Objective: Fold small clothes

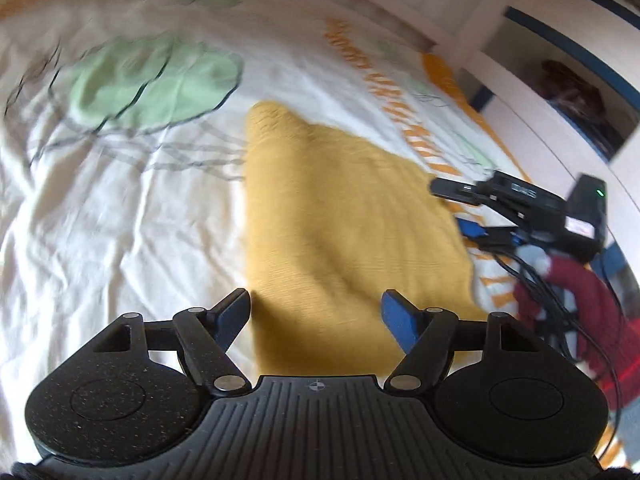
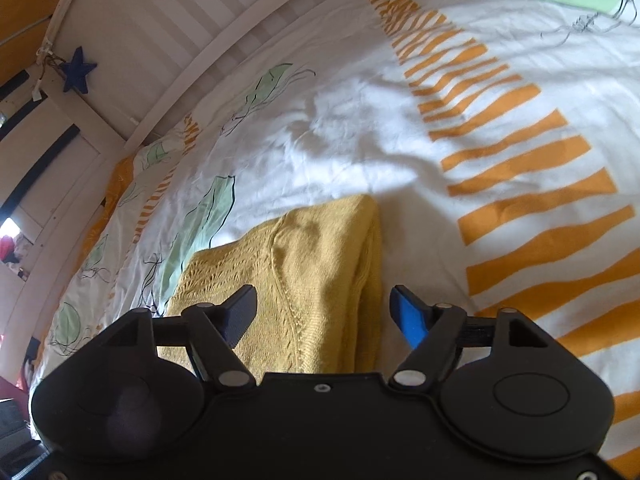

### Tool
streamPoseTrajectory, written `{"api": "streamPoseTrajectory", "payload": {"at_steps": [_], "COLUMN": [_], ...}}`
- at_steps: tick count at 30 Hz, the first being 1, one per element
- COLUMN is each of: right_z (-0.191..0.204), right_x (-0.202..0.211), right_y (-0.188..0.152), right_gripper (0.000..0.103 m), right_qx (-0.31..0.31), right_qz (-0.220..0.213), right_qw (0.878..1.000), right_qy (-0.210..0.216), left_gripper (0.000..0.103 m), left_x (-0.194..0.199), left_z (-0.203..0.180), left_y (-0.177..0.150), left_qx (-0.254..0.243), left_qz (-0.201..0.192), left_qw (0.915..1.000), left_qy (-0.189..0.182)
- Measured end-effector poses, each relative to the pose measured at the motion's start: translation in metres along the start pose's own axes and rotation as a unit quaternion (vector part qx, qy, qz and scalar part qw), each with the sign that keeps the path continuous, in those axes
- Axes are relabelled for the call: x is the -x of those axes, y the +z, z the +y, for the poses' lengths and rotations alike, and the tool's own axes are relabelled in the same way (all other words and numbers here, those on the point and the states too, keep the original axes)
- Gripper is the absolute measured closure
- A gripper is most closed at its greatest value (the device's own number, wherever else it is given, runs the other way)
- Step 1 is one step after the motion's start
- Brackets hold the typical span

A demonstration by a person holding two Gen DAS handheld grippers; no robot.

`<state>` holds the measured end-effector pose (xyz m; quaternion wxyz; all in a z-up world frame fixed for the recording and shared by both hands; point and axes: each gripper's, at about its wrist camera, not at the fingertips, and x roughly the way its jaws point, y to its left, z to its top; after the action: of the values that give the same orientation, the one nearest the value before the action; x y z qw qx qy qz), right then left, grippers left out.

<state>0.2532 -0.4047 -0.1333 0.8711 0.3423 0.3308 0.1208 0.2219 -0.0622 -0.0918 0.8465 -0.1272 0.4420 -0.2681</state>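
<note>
The sweater (image 1: 344, 216), a yellow knit, lies folded on a white duvet (image 1: 112, 216) printed with green shapes and orange stripes, with a folded edge and a raised seam showing in the right wrist view (image 2: 316, 264). The left gripper (image 1: 316, 312) hangs over its near edge with jaws spread wide and nothing between the pads, and the right gripper (image 2: 324, 312) likewise stands apart above the knit, clamping nothing. In the left view, the right gripper's black body (image 1: 552, 212) with trailing cables sits beyond the sweater's right edge, beside a red sleeve (image 1: 576, 304).
</note>
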Motion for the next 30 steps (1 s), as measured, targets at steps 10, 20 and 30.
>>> {"api": "streamPoseTrajectory", "payload": {"at_steps": [10,20,30], "right_z": [-0.010,-0.001,0.024], "right_x": [-0.018,-0.027,-0.027], "right_y": [-0.007,-0.012,-0.026], "right_gripper": [0.017,0.011,0.064], "right_qx": [-0.040,-0.021,-0.037], "right_qz": [0.000,-0.005,0.060], "right_qw": [0.998,0.997,0.995], "right_qy": [0.051,0.072,0.073], "left_gripper": [0.023,0.086,0.087], "left_x": [-0.016,-0.039,0.015], "left_z": [0.017,0.011,0.024], "left_y": [0.010,0.014,-0.001], "left_qx": [0.055,0.085,0.082], "left_qz": [0.031,0.056,0.058], "left_qw": [0.9951,0.9886,0.9899], "left_qy": [-0.075,-0.111,-0.099]}}
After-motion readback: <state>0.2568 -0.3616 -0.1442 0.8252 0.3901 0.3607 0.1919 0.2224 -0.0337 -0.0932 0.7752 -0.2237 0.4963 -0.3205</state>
